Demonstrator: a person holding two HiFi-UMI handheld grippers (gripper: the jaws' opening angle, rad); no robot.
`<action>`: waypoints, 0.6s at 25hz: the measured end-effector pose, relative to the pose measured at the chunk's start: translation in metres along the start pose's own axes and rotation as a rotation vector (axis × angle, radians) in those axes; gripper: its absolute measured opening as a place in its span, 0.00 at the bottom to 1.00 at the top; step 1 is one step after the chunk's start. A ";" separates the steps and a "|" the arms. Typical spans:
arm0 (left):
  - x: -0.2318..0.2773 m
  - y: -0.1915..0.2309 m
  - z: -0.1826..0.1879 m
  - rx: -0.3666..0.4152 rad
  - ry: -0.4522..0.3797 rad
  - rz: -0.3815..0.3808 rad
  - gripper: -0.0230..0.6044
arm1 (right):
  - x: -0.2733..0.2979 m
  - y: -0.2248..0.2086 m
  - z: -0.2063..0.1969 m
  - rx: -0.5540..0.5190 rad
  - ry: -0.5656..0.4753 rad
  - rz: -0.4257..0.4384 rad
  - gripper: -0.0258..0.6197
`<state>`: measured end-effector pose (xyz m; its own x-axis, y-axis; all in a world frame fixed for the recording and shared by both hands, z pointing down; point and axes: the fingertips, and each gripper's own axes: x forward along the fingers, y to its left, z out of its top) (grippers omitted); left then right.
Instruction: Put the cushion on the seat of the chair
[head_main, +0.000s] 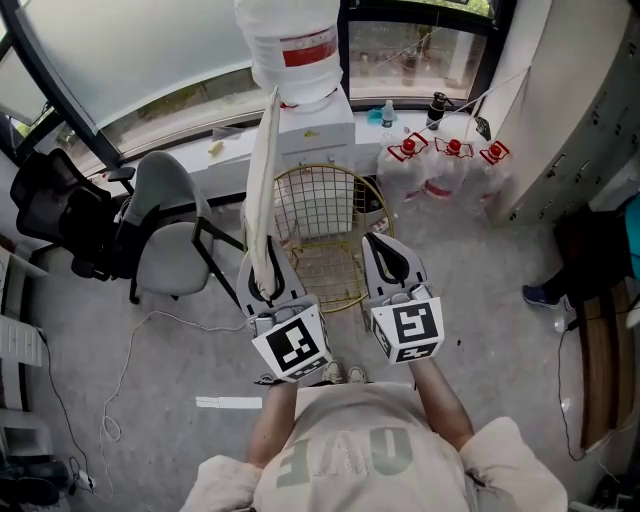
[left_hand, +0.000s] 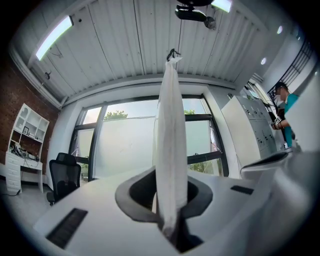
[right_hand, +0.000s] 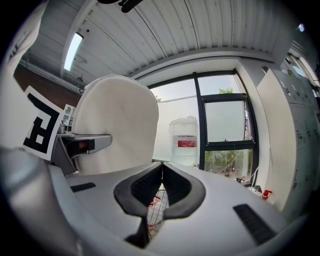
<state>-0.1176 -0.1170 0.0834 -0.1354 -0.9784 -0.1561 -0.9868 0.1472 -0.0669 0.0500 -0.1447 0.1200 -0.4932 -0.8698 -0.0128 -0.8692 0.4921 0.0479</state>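
Well, the left gripper (head_main: 266, 282) holds the white cushion (head_main: 262, 190). Its fingers (left_hand: 135, 195) pinch the bottom edge of the cushion. The cushion stands straight up, and from the head view only its thin side shows. It is up in the air, not on the chair.

The right gripper (head_main: 385, 255) is just beside the left one. Its fingers (right_hand: 180, 187) are pressed together at the tips, with nothing held in them.

The gold wire chair (head_main: 320, 172) stands on the floor right in front of both grippers. Its seat is below the cushion and a little to the right.

Behind the chair is a white box (head_main: 318, 128) with a big water jug (head_main: 295, 50) on top. A pack of water bottles (head_main: 440, 168) with red caps sits on the floor to the right of the chair. A grey chair (head_main: 165, 235) stands close on the left, and a black office chair (head_main: 50, 200) is further left. A thin white cable (head_main: 130, 352) lies on the floor near the grey chair. A blue shoe (head_main: 545, 295) of another person shows at the far right.
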 end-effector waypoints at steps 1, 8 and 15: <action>0.002 0.000 0.000 -0.001 0.001 -0.004 0.12 | 0.003 0.000 0.001 0.003 -0.002 -0.004 0.06; 0.012 0.002 -0.002 0.011 0.002 -0.035 0.12 | 0.022 0.013 0.004 0.003 -0.019 0.004 0.06; 0.021 0.010 -0.003 0.010 -0.004 -0.029 0.12 | 0.034 0.019 0.005 -0.002 -0.026 0.005 0.06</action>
<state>-0.1309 -0.1364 0.0827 -0.1064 -0.9817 -0.1578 -0.9894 0.1203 -0.0814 0.0167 -0.1642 0.1150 -0.4983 -0.8662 -0.0383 -0.8667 0.4963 0.0498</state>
